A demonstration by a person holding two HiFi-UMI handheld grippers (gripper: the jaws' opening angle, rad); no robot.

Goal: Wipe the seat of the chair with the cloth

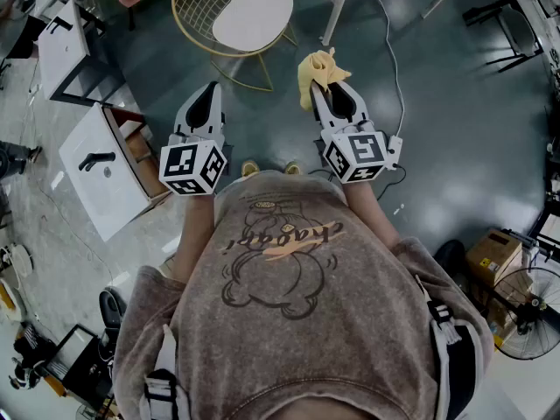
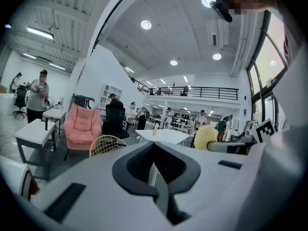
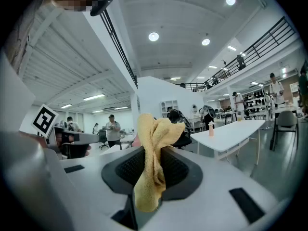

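Head view: 1 chair, gold wire frame with a white seat, stands on the floor ahead of the person. The right hand-held gripper holds the 1 yellow cloth up in the air, short of the seat and not touching it. Wiping looks not yet started. The left hand-held gripper is level beside it and carries nothing. 1 white cable runs over the floor to the right.

Left gripper view: left hand-held gripper has its jaws pressed together with nothing between them. The wire chair is ahead and low.

Right gripper view: right hand-held gripper is pinching the cloth on a narrow bunched strip, with most of the fabric loose above the jaws.

Risks, as I judge them:
- The thin pinch could let the cloth slip out once it drags on the seat.
- The light chair could slide, since nothing steadies it.
- The bunched cloth may wipe only a thin stripe.
- The cable is a snag for feet.
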